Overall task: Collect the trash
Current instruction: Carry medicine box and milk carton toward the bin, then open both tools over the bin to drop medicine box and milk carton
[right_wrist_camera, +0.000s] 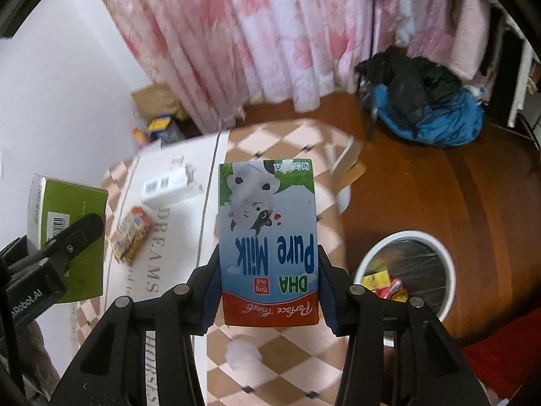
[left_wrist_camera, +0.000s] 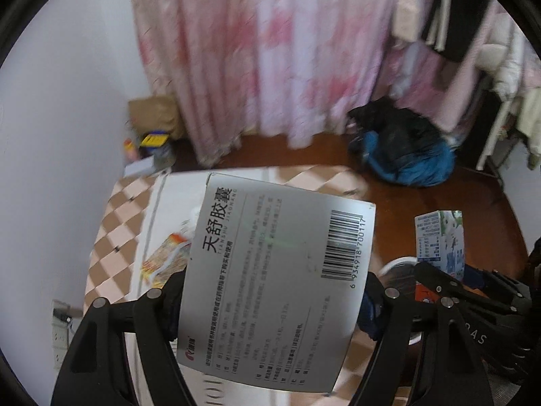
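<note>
Both tools loaded, bin run is next

Left tool (left_wrist_camera: 270, 308) is clamped on a grey medicine box (left_wrist_camera: 280, 280), right tool (right_wrist_camera: 268, 301) is clamped on a Pure Milk carton (right_wrist_camera: 268, 247), each sitting right between its fingers, held up over the checkered surface (right_wrist_camera: 280, 365). Looks like the carry-to-bin step: the white trash bin (right_wrist_camera: 443, 291) is on the floor just right of the surface, so swing over and let go. A snack wrapper (right_wrist_camera: 130, 235) and a small white box (right_wrist_camera: 165, 187) are still lying far left.
</note>
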Motion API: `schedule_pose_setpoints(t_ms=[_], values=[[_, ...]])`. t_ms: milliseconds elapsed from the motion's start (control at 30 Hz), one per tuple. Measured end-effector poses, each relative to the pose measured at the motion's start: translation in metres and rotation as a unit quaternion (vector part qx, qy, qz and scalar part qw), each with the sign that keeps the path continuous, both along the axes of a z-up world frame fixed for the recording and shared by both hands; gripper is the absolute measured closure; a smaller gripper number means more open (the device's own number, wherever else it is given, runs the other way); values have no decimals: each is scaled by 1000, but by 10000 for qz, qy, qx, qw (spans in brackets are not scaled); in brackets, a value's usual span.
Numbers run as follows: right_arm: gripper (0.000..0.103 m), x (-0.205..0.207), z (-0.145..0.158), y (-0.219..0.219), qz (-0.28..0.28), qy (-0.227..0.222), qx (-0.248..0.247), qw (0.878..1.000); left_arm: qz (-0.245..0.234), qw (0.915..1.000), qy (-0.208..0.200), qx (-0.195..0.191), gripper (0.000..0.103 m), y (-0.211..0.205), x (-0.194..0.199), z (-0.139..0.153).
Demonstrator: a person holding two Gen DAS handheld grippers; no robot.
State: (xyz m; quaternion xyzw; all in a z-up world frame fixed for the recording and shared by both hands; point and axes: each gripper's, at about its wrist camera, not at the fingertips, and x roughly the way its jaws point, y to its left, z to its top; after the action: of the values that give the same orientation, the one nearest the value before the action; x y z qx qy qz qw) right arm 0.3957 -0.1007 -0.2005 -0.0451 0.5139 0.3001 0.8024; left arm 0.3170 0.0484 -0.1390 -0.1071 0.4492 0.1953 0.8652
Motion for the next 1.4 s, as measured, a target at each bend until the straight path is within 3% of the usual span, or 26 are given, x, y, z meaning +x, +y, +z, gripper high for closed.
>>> schedule_pose_setpoints(t_ms=[233, 433, 567, 667, 800, 900, 1100, 1167, 1200, 1333, 1400], values=[[52, 15, 41, -96, -594, -201, 250, 9977, -783, 9966, -213, -153, 29, -80, 40, 14], [52, 46, 21, -188, -1288, -113, 52, 9916, -1367, 9895, 63, -470, 29, -149, 90, -24], [52, 67, -27, -241, -1704, 172, -223, 9850, -1716, 9821, 489, -610, 29, -191, 126, -69], [52, 78, -72, -269, -1924, 529, -357, 9792, -1881, 9739, 871, -926, 29, -211, 147, -113], [52, 93, -139, -296, -2167, 1209, -293, 9683, -1845, 9559, 1614, -1616, 29, -224, 179, -183], [52, 99, -182, -307, -2297, 1623, -220, 9594, -1820, 9497, 1898, -1702, 28, -232, 189, -210], [52, 105, -236, -317, -2377, 2044, -49, 9496, -1667, 9495, 2124, -1596, 23, -233, 191, -232], [52, 110, -245, -313, -2338, 2111, 16, 9491, -1593, 9512, 2126, -1570, 16, -230, 190, -233], [51, 113, -249, -310, -2315, 2130, 35, 9492, -1580, 9515, 2154, -1528, 1, -229, 190, -235], [49, 120, -259, -302, -2144, 2205, 166, 9514, -1583, 9551, 2097, -1366, 0, -227, 184, -229], [31, 124, -262, -299, -2125, 2225, 151, 9514, -1584, 9571, 2064, -1274, 0, -225, 182, -226]])
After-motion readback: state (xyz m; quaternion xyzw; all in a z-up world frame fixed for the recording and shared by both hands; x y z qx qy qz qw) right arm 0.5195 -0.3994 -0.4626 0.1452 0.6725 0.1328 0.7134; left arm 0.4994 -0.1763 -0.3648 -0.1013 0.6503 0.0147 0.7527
